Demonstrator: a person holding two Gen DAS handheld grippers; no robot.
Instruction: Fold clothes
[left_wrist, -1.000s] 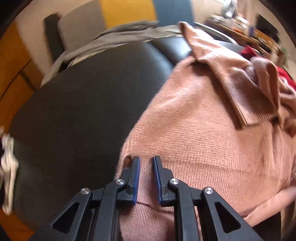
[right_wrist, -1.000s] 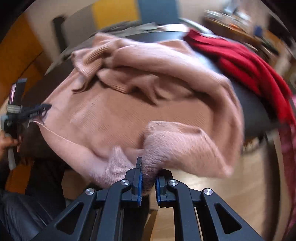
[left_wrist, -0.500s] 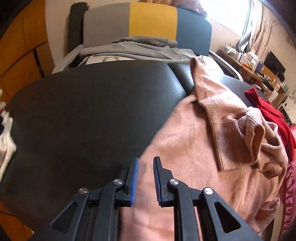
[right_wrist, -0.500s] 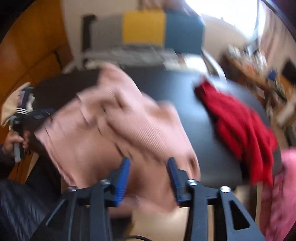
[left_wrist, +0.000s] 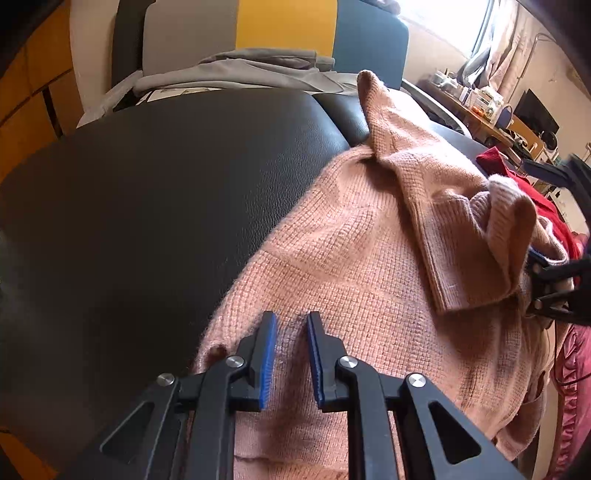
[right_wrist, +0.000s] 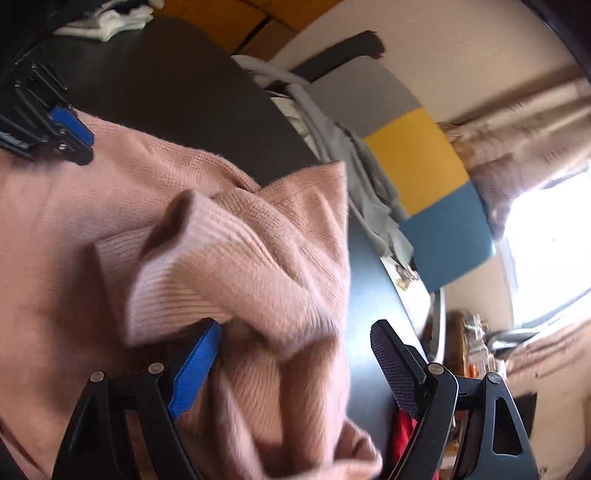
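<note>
A pink knit sweater (left_wrist: 369, 258) lies on a black table (left_wrist: 166, 184), with a sleeve folded over its body. My left gripper (left_wrist: 291, 317) sits at the sweater's near left edge. Its jaws are narrowly apart and pinch the knit. In the right wrist view the same gripper (right_wrist: 70, 129) shows at the sweater's (right_wrist: 240, 240) far corner. My right gripper (right_wrist: 295, 326) is rolled over and its jaws are opening wide. A bunched ribbed fold lies between them, brushing the blue pad (right_wrist: 195, 369), with the other pad clear of it. The left wrist view catches the right gripper (left_wrist: 546, 280) at the sweater's right side.
A red garment (left_wrist: 517, 166) lies on the table right of the sweater, with a pink ruffled one (left_wrist: 572, 387) beyond it. A grey garment (left_wrist: 258, 70) is draped over a grey, yellow and blue chair (left_wrist: 284, 26) behind the table. White cloth (right_wrist: 107, 22) lies at the table's far end.
My right gripper has let go of the sweater fold, its jaws spreading wide. It swung across over the sweater and rolled. The left gripper shifted a little, still on the edge.
</note>
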